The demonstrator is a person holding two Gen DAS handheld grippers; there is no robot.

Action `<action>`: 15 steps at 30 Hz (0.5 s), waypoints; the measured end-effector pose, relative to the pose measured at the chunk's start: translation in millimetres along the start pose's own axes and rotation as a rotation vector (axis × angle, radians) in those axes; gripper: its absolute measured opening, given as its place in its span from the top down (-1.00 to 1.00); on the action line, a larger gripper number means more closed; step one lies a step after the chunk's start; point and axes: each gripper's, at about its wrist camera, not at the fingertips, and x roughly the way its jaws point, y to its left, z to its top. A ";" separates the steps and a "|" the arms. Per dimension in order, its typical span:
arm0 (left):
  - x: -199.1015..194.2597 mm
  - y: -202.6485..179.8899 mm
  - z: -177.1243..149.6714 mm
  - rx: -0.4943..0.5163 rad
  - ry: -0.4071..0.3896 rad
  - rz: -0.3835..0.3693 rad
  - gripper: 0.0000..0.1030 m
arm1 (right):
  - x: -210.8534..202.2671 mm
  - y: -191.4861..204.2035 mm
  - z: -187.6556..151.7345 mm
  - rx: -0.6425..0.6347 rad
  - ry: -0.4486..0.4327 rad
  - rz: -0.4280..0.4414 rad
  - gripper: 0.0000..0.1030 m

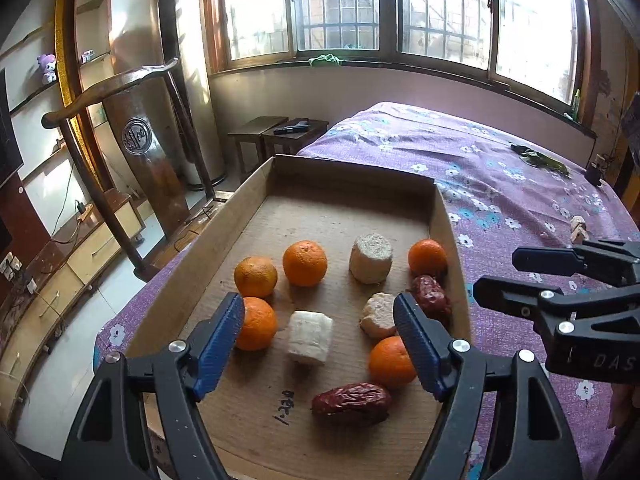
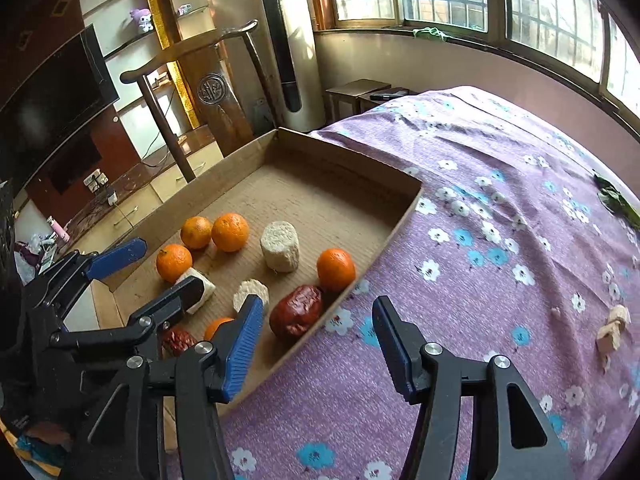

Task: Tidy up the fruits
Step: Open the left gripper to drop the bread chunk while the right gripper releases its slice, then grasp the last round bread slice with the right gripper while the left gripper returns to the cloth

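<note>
A shallow cardboard tray (image 1: 352, 170) lies on the bed. It holds several oranges, such as one (image 1: 305, 263) at the back and one (image 1: 392, 362) near the front. Two red dates (image 1: 351, 403) (image 1: 431, 295) and three pale chunks lie among them: a cylinder (image 1: 371, 258), a block (image 1: 310, 337) and a lump (image 1: 378, 315). My left gripper (image 1: 320, 308) is open above the block, with nothing pressed between its pads. My right gripper (image 2: 318, 308) is open over the tray's right wall (image 2: 384, 240), beside a date (image 2: 296, 312), and holds nothing.
A purple floral bedspread (image 1: 500, 184) stretches to the right, with small pale pieces (image 2: 612, 324) and green leaves (image 2: 616, 200) on it. The tray sits at the bed's left edge, above the floor. A wooden chair (image 1: 120, 80) and two stools (image 1: 280, 128) stand beyond.
</note>
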 end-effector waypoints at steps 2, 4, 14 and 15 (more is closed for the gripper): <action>-2.5 -9.7 0.7 0.012 -0.003 -0.016 -0.51 | -7.7 -9.1 -10.3 0.020 -0.002 -0.016 -0.21; -4.2 -21.1 0.7 0.027 -0.002 -0.036 -0.53 | -14.1 -20.0 -20.6 0.049 0.002 -0.033 -0.21; -5.0 -93.1 0.4 0.104 0.037 -0.190 -0.54 | -59.2 -102.1 -81.0 0.230 -0.007 -0.154 -0.21; -3.7 -101.7 1.3 0.112 0.044 -0.210 -0.54 | -64.1 -112.6 -86.0 0.251 -0.011 -0.169 -0.21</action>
